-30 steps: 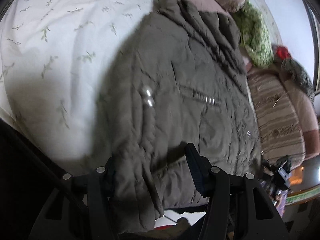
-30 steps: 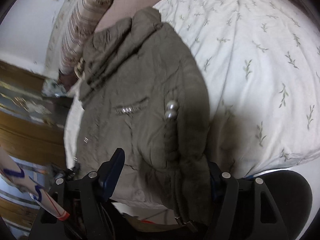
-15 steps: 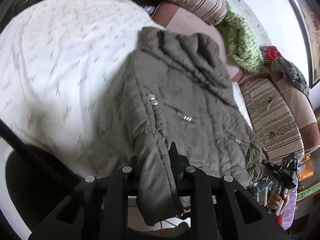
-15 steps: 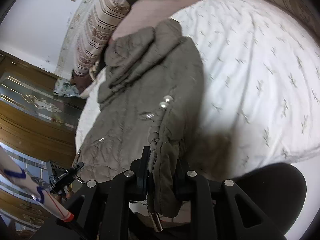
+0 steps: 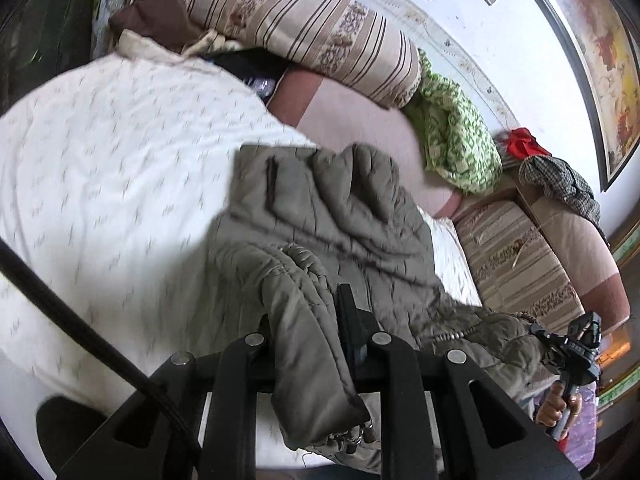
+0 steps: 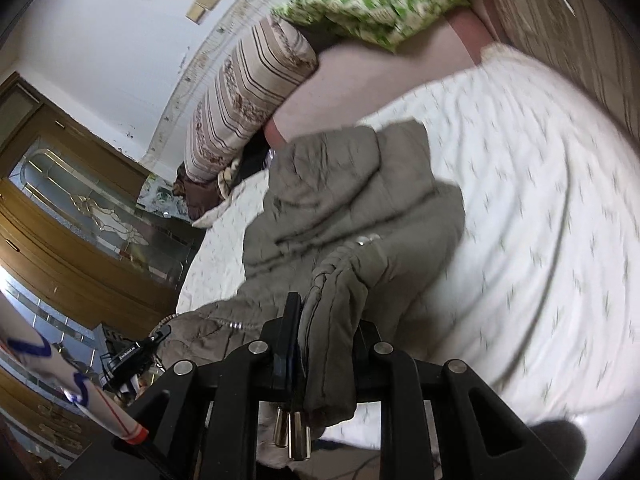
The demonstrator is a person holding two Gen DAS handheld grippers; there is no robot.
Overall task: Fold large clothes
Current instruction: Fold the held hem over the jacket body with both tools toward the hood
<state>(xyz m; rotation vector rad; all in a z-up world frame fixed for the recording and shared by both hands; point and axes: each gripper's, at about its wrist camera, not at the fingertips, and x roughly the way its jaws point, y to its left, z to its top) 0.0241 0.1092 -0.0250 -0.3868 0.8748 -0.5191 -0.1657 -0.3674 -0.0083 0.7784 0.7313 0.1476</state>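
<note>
Left gripper [image 5: 316, 344] and right gripper [image 6: 326, 344] are each clamped on the jacket [image 5: 340, 216] hem, bedsheet [image 5: 112, 168] lying beyond them.

Between the left gripper [image 5: 310, 340] fingers, the jacket [image 5: 340, 216] fold hides the left finger's pad. The right gripper [image 6: 326, 340] shows the same, its right pad buried in cloth. Ahead of both, the bedspread [image 5: 100, 168] print is smeared by blur.
</note>
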